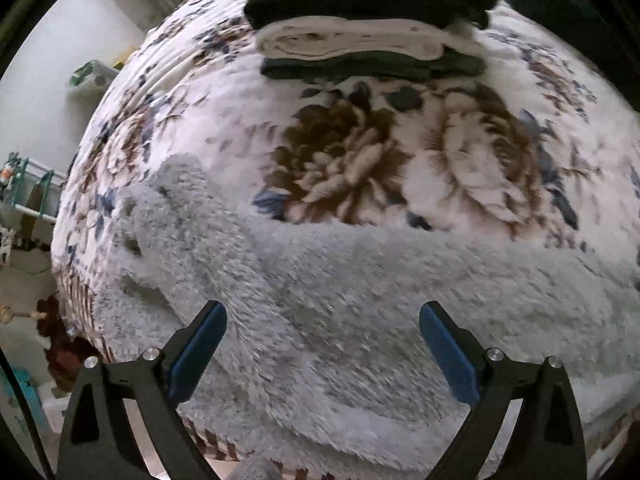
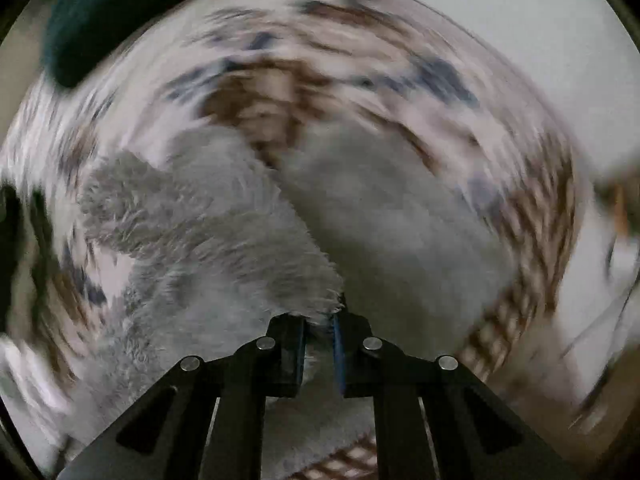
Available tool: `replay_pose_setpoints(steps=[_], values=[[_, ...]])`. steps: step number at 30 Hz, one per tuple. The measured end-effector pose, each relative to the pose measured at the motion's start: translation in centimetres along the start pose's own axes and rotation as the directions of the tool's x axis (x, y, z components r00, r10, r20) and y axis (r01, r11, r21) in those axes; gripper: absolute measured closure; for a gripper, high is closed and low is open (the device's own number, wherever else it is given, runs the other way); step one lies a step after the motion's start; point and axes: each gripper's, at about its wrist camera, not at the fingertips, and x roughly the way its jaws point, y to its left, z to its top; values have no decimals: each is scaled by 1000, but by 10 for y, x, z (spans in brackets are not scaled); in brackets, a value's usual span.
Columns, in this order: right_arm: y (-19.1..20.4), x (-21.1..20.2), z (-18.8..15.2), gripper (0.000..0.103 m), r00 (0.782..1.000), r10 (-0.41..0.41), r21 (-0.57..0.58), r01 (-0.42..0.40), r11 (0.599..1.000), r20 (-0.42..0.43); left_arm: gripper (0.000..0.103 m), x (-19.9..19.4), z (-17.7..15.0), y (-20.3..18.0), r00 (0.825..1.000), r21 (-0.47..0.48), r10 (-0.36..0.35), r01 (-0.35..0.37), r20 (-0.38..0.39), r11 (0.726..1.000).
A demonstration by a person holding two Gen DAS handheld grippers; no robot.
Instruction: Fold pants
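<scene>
Between right gripper (image 2: 320, 344) pads, pants (image 2: 224, 240)

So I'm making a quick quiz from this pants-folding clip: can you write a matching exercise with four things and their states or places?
Things:
1. left gripper
2. right gripper
3. grey fluffy pants
4. stack of folded clothes

States or places:
A. at the far side of the floral blanket
B. jaws wide apart, nothing between them
C. spread across the near part of the blanket
D. closed on grey fabric

Pairs: 1-B, 2-D, 3-C, 4-A
</scene>
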Motion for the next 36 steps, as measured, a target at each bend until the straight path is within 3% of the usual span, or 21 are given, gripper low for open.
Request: replay_pose_setpoints(steps=[3, 4, 5, 7, 9, 13, 15, 18, 24, 27, 28, 29, 31, 33, 34, 36], values=[[-52, 43, -14, 87, 990, 81, 216, -55, 975, -112, 4, -3, -10, -8, 1000, 46, -23, 23, 9, 999], [-59, 55, -21, 74, 984, 96, 253, -56, 966, -148, 4, -5, -13, -9, 1000, 55, -26, 25, 13, 998], [-62, 61, -26, 50, 982, 102, 271, -56, 961, -159, 4, -6, -15, -9, 999, 60, -29, 28, 15, 998], [-60, 64, -31, 25, 983, 121, 285, -79, 955, -135, 4, -8, -18, -2, 999, 54, -38, 37, 17, 998], [-42, 49, -41, 23, 987, 131, 236, -105, 966, -96, 4, -12, -20, 12, 999, 31, -40, 39, 31, 999], [9, 14, -69, 23, 998, 53, 63, -50, 997, -44, 4, -10, -18, 54, 999, -48, -4, 6, 41, 999], [40, 5, -91, 23, 999, 15, -20, -16, 1000, -48, 5, -3, -9, 78, 999, -98, 23, -20, 26, 995], [84, 16, -111, 23, 996, 17, -127, -28, 991, -89, 5, 15, 6, 104, 999, -156, 36, -37, -12, 987], [161, 38, -159, 23, 985, 32, -230, -72, 971, -170, 5, 64, 59, 164, 990, -329, -73, 31, -118, 944], [182, 54, -165, 23, 980, 14, -275, -69, 959, -198, 5, 94, 75, 171, 976, -326, -113, 48, -186, 944], [193, 61, -169, 23, 978, -1, -298, -63, 952, -210, 13, 109, 79, 170, 968, -306, -121, 49, -220, 951], [200, 68, -170, 23, 976, -23, -318, -48, 947, -217, 44, 118, 79, 169, 962, -294, -136, 63, -236, 954], [213, 77, -172, 23, 973, -50, -354, -34, 935, -225, 79, 126, 72, 170, 960, -280, -152, 82, -237, 956], [223, 81, -175, 23, 973, -79, -391, -13, 920, -217, 86, 105, 59, 186, 973, -324, -183, 130, -139, 937], [228, 81, -177, 23, 973, -84, -405, -10, 914, -213, 86, 80, 44, 206, 978, -381, -204, 172, -44, 909], [235, 80, -180, 23, 975, -91, -431, -6, 902, -203, 86, 51, 18, 235, 976, -450, -212, 212, 51, 867]])
